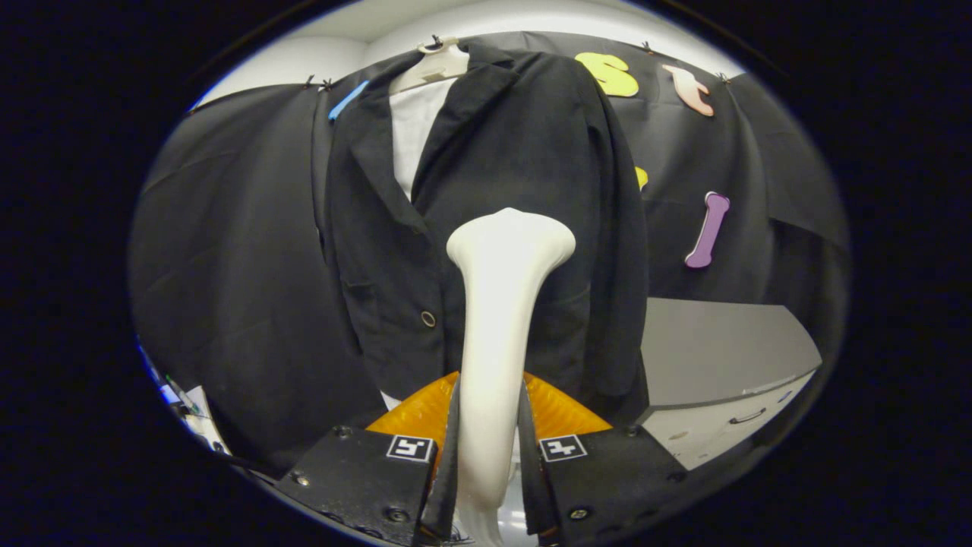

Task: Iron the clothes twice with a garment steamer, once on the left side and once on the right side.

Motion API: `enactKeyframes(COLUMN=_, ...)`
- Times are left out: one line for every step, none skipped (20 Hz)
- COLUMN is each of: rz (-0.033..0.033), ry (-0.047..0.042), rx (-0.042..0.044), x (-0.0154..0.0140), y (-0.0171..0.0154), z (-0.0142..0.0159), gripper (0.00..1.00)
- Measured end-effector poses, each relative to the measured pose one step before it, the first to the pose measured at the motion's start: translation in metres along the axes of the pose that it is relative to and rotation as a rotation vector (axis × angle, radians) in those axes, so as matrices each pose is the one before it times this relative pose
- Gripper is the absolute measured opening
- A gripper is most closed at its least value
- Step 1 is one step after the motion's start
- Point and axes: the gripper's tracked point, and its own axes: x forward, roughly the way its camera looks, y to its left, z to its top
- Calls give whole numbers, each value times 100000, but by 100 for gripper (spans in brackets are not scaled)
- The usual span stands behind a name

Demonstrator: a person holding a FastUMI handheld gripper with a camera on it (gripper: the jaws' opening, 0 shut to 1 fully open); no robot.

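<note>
Fingers [490,456] clamped on the white garment steamer [497,327], one on each side of its handle, head flared out ahead of them and pointing up. Hanging just beyond the head: a black jacket [486,190] on a pale hanger [433,68], over a white shirt [414,129], with one button [428,319] showing on the front panel beside the handle. Off to the right of the jacket, a grey counter [721,349] with a drawer handle below its edge.

Judging from where the head sits, roughly mid-front and slightly toward the panel right of the button; cannot tell whether it touches the cloth or hangs just short of it.

To do the pass well: keep the grip firm and the handle upright between the fingers, bring the flared face flat to the fabric (not edge-on), then draw slowly along one panel in one straight line. Avoid snagging the lapel or the button. Same again on the other panel, without pushing so hard that the jacket swings on its hanger.
</note>
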Motion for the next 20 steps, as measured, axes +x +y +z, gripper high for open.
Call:
enactKeyframes(rz=-347, ry=806, rx=150, x=173, y=-102, z=-484, gripper=38)
enactKeyframes(rz=-331, ry=784, rx=94, x=145, y=-116, z=-489, gripper=38)
enactKeyframes(rz=-322, ry=863, rx=-73, x=91, y=-69, z=-490, gripper=38)
enactKeyframes(rz=-231, ry=856, rx=14, x=149, y=-77, z=-483, gripper=38)
enactKeyframes(rz=-141, ry=901, rx=-56, x=82, y=-17, z=-529, gripper=37)
enactKeyframes(rz=-199, ry=869, rx=32, x=83, y=-88, z=-518, gripper=37)
enactKeyframes(rz=-262, ry=890, rx=-70, x=85, y=-171, z=-675, gripper=37)
enactKeyframes(rz=-259, ry=887, rx=-73, x=76, y=-130, z=-537, gripper=37)
enactKeyframes(rz=-198, ry=786, rx=165, x=23, y=-76, z=-526, gripper=38)
enactKeyframes(rz=-221, ry=707, rx=116, x=-44, y=-97, z=-476, gripper=38)
enactKeyframes(rz=-346, ry=684, rx=-47, x=89, y=-105, z=-453, gripper=38)
enactKeyframes(rz=-335, ry=465, rx=-37, x=22, y=-31, z=-418, gripper=38)
enactKeyframes(rz=-253, ry=456, rx=35, x=-2, y=-178, z=-326, gripper=37)
enactKeyframes(rz=-120, ry=579, rx=-83, x=29, y=-5, z=-454, gripper=38)
enactKeyframes(rz=-37, ry=883, rx=-306, x=-5, y=66, z=-564, gripper=38)
enactKeyframes(rz=33, ry=842, rx=-194, x=233, y=0, z=-177, gripper=37)
enactKeyframes(rz=-2, ry=702, rx=-258, x=160, y=-3, z=-274, gripper=37)
enactKeyframes(rz=7, ry=899, rx=-406, x=157, y=-31, z=-312, gripper=38)
enactKeyframes(rz=58, ry=735, rx=-134, x=224, y=-19, z=-473, gripper=38)
enactKeyframes(rz=-11, ry=915, rx=-18, x=162, y=-41, z=-312, gripper=37)
